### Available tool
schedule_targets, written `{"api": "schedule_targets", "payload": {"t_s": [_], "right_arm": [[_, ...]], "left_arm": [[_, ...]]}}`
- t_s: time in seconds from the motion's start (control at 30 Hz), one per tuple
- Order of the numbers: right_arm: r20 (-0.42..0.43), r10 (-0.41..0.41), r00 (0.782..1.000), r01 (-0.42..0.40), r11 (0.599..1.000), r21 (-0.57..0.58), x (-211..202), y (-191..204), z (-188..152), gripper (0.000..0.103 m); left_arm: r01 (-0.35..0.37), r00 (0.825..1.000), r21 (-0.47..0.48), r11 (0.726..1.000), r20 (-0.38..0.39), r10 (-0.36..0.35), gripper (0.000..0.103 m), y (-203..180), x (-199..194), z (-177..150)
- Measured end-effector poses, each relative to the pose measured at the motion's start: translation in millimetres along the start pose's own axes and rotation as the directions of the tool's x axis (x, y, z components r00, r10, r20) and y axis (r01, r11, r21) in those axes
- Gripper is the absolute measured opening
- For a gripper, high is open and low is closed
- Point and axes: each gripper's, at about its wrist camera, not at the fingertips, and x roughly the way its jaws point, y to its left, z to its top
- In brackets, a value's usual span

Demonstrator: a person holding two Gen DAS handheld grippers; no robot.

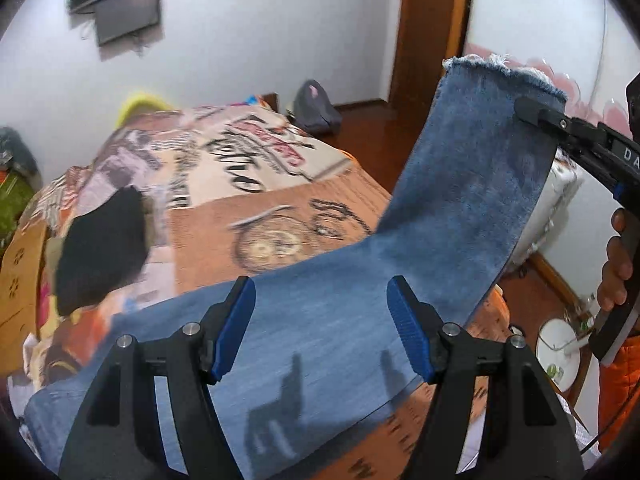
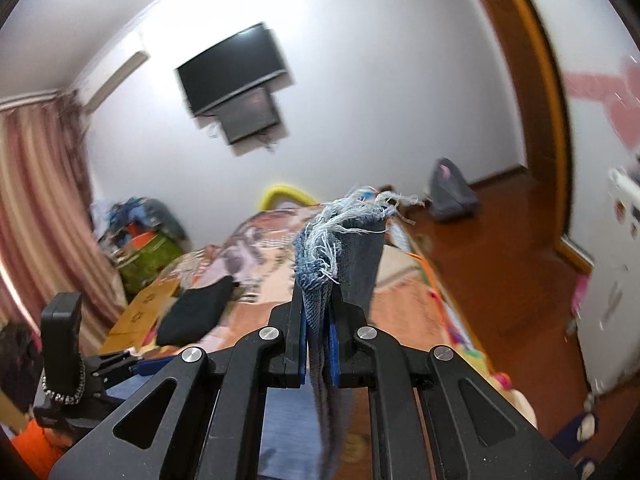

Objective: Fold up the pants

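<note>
Blue-padded fingers (image 1: 240, 332) of the left gripper (image 1: 322, 330) stand spread, empty, above the jeans (image 1: 320, 320) lying on the bed (image 1: 280, 204); the right gripper (image 1: 532, 114) lifts the frayed hem — if that leg swings over unpinned, the cloth below may drag and skew the fold. Waistband runs out of frame.

From the right wrist, jaws are clenched on the hem (image 2: 340, 232); a shallow bite could slip — how deep it reaches is hidden

Frayed blue denim pants (image 1: 472, 184) lie over a printed cloth bedspread (image 1: 224, 216); glossy wooden floor (image 2: 500, 264).
</note>
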Motion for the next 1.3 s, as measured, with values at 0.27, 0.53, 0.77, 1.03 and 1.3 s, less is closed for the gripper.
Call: {"api": "schedule_targets", "payload": {"t_s": [0.27,0.53,0.77,1.03,1.3], "right_arm": [[-0.062,0.135,0.989,-0.141,0.986,-0.089,29.2,76.2,-14.4,0.007],[-0.218,0.259,0.941,-0.295,0.943,-0.153,68.3,141.0,-47.2,0.007],[-0.411,0.284,0.866,-0.385,0.904,-0.187,106.5,173.9,-102.7,0.008],[-0.571,0.265,0.777,-0.422,0.893,-0.159,131.6,179.2,-158.5,0.014],[-0.521,0.262,0.812,-0.387,0.911,-0.145,103.5,151.1,-131.9,0.041]], "left_arm": [[-0.118,0.991,-0.046,0.992,0.054,0.121,0.069,69.6,-56.7,-30.6],[-0.185,0.980,-0.149,0.971,0.045,0.193,0.070,123.0,-81.3,-66.1],[-0.198,0.978,-0.200,0.960,0.024,0.206,0.070,144.8,-80.2,-81.5],[-0.190,0.981,-0.210,0.959,-0.006,0.193,0.070,144.9,-66.5,-82.9],[-0.138,0.990,-0.187,0.973,-0.037,0.134,0.070,122.2,-38.2,-74.3]]}}
